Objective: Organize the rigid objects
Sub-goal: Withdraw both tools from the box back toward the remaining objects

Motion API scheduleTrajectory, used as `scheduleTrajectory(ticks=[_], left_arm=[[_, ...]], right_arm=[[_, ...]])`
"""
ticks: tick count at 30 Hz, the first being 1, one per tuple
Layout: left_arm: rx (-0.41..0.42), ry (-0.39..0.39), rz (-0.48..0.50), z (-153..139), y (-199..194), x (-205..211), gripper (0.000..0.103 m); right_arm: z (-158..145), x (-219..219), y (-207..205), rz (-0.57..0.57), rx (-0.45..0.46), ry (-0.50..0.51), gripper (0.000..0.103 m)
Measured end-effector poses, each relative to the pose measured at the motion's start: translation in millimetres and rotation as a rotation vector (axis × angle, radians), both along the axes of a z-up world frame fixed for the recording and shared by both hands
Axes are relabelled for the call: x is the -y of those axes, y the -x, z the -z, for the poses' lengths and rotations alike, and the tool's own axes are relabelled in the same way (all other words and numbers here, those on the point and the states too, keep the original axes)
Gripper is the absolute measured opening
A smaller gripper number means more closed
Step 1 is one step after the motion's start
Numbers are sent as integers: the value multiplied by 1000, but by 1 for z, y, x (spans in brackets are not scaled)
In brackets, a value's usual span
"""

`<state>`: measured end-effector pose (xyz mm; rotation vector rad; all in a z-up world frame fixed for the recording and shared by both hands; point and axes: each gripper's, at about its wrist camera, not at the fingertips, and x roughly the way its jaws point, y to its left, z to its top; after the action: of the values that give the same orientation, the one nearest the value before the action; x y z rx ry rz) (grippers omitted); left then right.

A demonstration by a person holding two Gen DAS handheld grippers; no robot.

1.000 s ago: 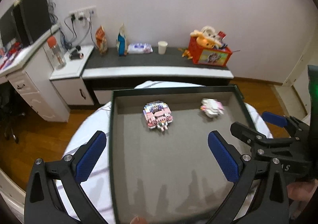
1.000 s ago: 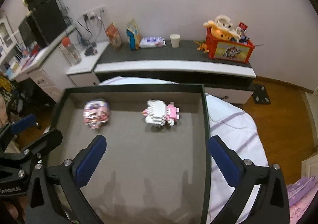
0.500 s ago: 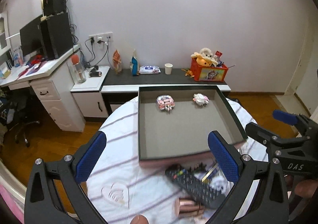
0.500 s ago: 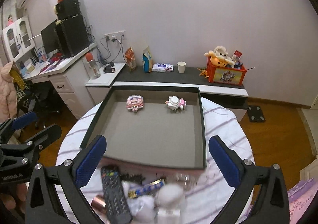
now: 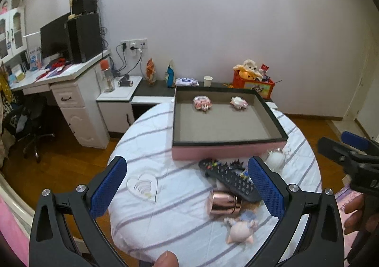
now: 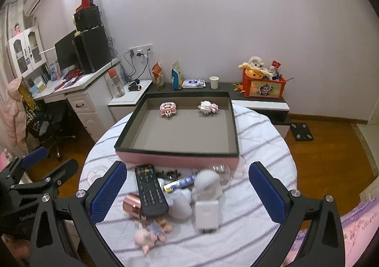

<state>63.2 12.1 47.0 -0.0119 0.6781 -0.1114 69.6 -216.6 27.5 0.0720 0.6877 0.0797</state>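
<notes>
Both tools are alike: the left gripper (image 5: 187,181) and the right gripper (image 6: 187,186) are built of matte black plastic struts with triangular cut-outs, pinned by round silver screws near the base of each finger. The jaws carry bright blue pads (image 5: 265,186) with a fine cross-hatched grip texture. Behind the jaws of the left gripper a fingertip (image 5: 165,258) shows at the lower edge. White lettering marks the black frame, too blurred to read.

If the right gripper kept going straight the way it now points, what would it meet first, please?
Probably the blurred white rounded object lying between the open right gripper fingers' line, near the black remote control; depth is uncertain.
</notes>
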Motion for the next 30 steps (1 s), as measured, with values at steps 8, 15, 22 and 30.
scheduleTrajectory(ticks=[8, 15, 22, 30], left_arm=[[-75, 18, 27, 36, 28, 1, 103], [-98, 16, 97, 53, 39, 22, 103], [-156, 3, 169, 85, 36, 50, 103], [-238, 42, 218, 124, 21, 66, 103]], right_arm=[[31, 25, 33, 50, -59, -29, 103], [50, 34, 34, 76, -107, -24, 103], [54, 43, 35, 88, -120, -22, 103], [64, 47, 29, 80, -145, -32, 103]])
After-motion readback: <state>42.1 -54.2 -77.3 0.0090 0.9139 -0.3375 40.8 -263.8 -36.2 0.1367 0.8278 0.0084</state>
